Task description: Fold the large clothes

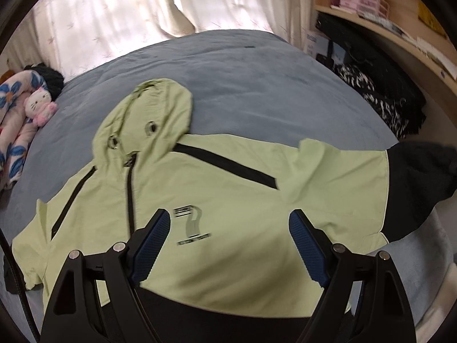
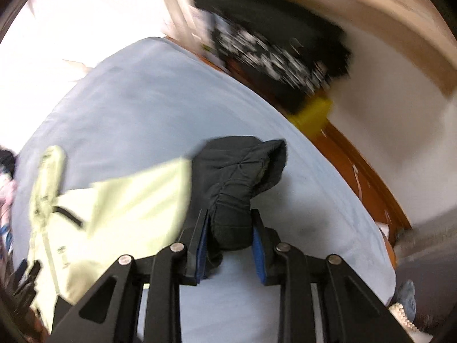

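Observation:
A pale green hooded jacket with black zips lies front up on the grey-blue bed, hood toward the far left. Its right sleeve ends in a black cuff section. My left gripper is open and empty, hovering over the chest logo. In the right wrist view my right gripper is shut on the black sleeve end, held above the bed; the green body trails to the left.
Soft toys, one a Hello Kitty, lie at the bed's far left. Curtains hang behind. Dark clothes and a shelf stand at the right. A yellow box sits by the wooden bed edge.

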